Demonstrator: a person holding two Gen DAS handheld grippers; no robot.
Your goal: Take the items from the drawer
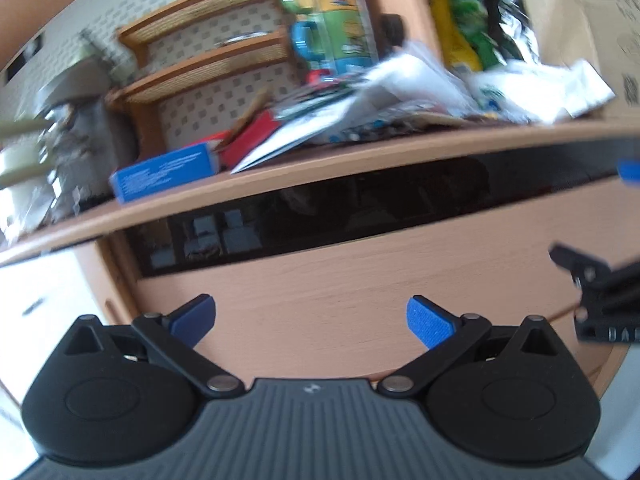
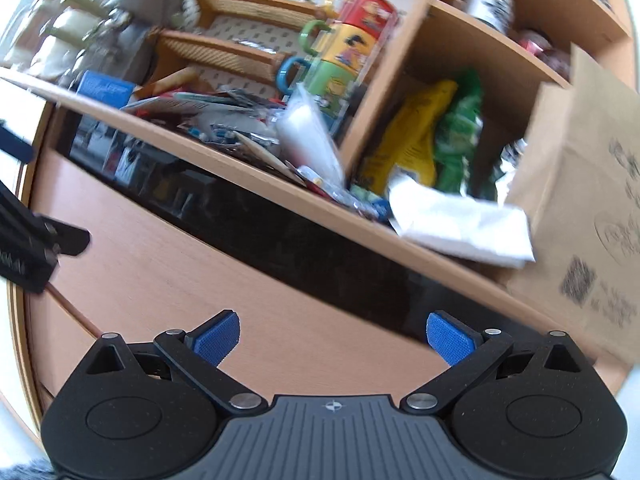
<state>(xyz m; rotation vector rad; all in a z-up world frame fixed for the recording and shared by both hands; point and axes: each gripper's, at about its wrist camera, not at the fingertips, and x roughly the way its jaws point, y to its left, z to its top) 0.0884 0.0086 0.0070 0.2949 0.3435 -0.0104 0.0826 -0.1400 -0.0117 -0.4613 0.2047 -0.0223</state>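
Both grippers, left (image 1: 311,322) and right (image 2: 332,338), are hanging spread and empty, facing the drawer front (image 1: 360,280) just ahead.

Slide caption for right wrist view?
Open right hand-held gripper faces light wooden drawer front below cluttered wooden shelf.

stacked colourful mugs (image 2: 352,40), blue box (image 1: 164,174), yellow snack bag (image 2: 408,140), cardboard box (image 2: 592,184), wooden rack (image 1: 208,28)

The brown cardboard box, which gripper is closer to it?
Right. The right gripper hangs open just below and left of the cardboard box, which fills the view beside it. The left gripper is further left, seeing the box only in its far upper-right corner.
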